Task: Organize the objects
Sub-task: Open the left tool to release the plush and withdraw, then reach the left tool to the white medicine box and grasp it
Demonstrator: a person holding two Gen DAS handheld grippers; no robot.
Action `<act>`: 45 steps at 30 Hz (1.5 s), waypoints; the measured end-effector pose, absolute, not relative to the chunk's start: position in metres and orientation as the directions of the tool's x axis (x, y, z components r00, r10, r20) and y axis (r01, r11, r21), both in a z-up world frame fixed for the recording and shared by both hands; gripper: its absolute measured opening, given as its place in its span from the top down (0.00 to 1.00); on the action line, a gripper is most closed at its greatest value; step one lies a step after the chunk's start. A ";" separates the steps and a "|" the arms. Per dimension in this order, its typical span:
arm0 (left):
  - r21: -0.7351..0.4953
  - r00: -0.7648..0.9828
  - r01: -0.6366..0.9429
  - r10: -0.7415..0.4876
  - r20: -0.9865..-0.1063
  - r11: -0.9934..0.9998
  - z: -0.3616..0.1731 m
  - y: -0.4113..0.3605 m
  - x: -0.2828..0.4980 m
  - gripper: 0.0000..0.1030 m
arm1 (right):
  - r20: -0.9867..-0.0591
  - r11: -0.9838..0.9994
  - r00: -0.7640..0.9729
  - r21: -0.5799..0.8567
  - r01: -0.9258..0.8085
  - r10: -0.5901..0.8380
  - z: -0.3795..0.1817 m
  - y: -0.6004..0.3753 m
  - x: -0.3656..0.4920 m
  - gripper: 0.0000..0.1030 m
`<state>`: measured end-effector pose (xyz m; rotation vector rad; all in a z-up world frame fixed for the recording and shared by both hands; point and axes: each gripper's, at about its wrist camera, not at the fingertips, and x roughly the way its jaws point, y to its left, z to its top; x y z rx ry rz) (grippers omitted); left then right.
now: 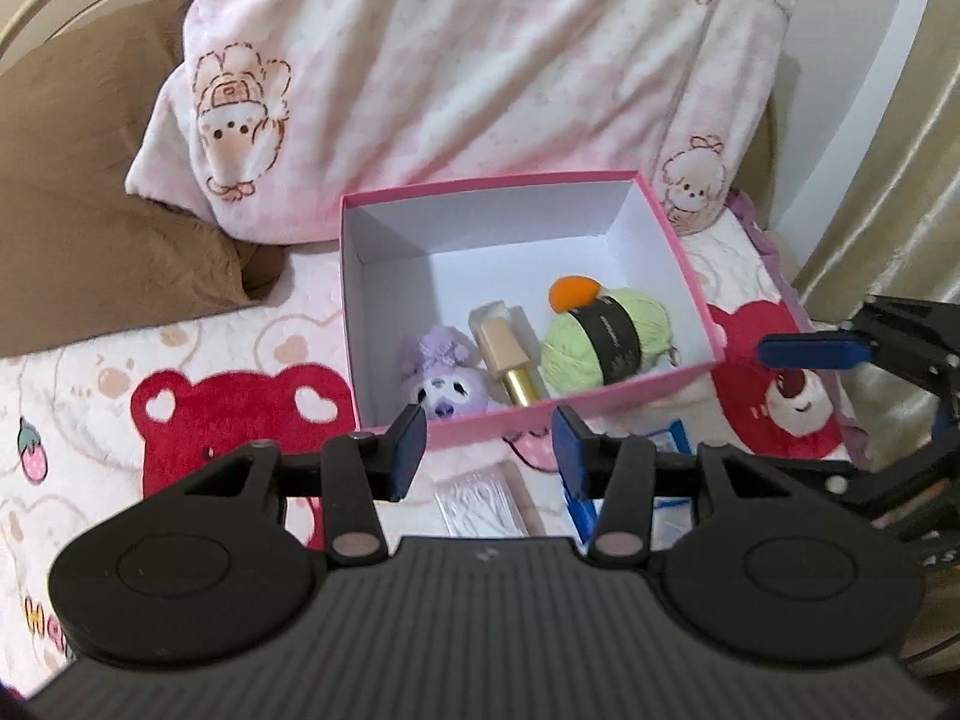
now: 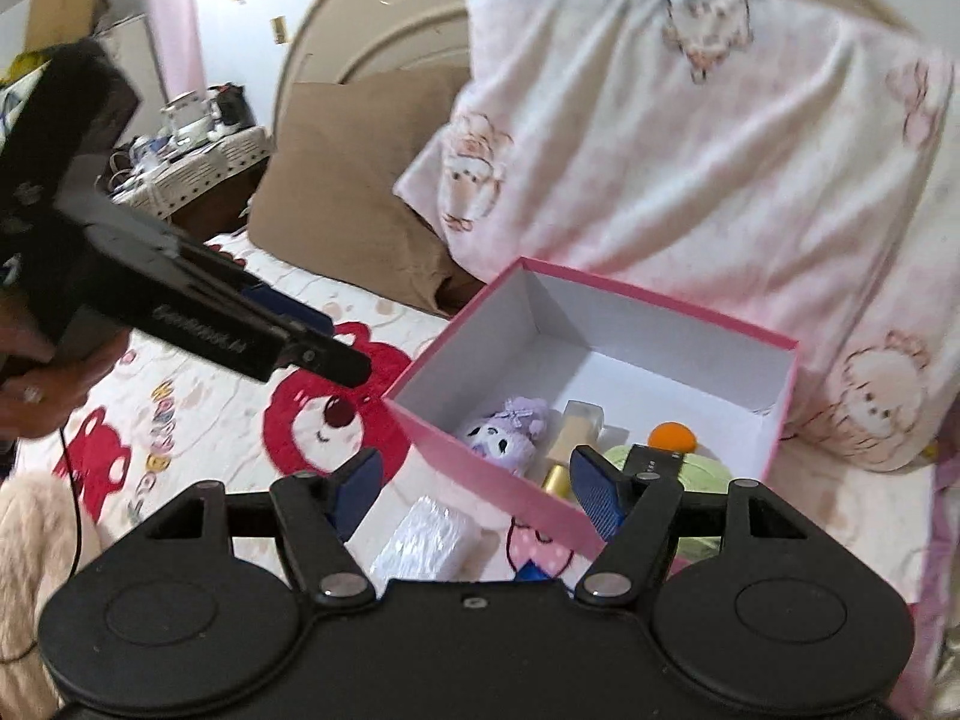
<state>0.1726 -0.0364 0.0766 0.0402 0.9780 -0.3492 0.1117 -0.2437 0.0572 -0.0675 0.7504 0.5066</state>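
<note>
Both grippers hang above the bed, empty. Left gripper (image 1: 489,450) has its jaws apart, nothing between them; right gripper (image 2: 474,486) gapes wider, also bare. Pink box (image 1: 684,252) sits open, holding plush (image 1: 441,372), bottle (image 1: 510,360) and yarn (image 1: 600,339) along its near wall.

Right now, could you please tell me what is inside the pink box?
The pink box holds a purple plush toy, a gold-capped bottle and a green yarn ball with an orange pompom. Its near wall hides their lower parts.
</note>
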 end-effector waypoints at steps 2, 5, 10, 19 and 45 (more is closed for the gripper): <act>-0.138 0.512 0.297 -0.280 -0.812 0.945 0.086 -0.035 0.162 0.55 | -0.673 0.878 0.620 0.094 -0.470 0.404 0.067 -0.246 0.098 0.28; -0.146 0.526 0.285 -0.282 -0.802 0.947 0.097 -0.036 0.145 0.51 | -0.677 0.878 0.622 0.074 -0.473 0.392 0.076 -0.253 0.075 0.26; -0.150 0.519 0.305 -0.296 -0.802 0.941 0.098 -0.053 0.116 0.48 | -0.676 0.880 0.632 0.051 -0.473 0.379 0.064 -0.271 0.039 0.21; -0.178 0.462 0.353 -0.337 -0.821 0.919 0.064 -0.112 0.088 0.47 | -0.685 0.885 0.607 0.121 -0.451 0.403 0.002 -0.306 -0.005 0.20; -0.264 0.407 0.371 -0.412 -0.815 0.890 -0.089 -0.164 0.090 0.51 | -0.684 0.924 0.621 0.258 -0.284 0.382 -0.119 -0.312 -0.023 0.50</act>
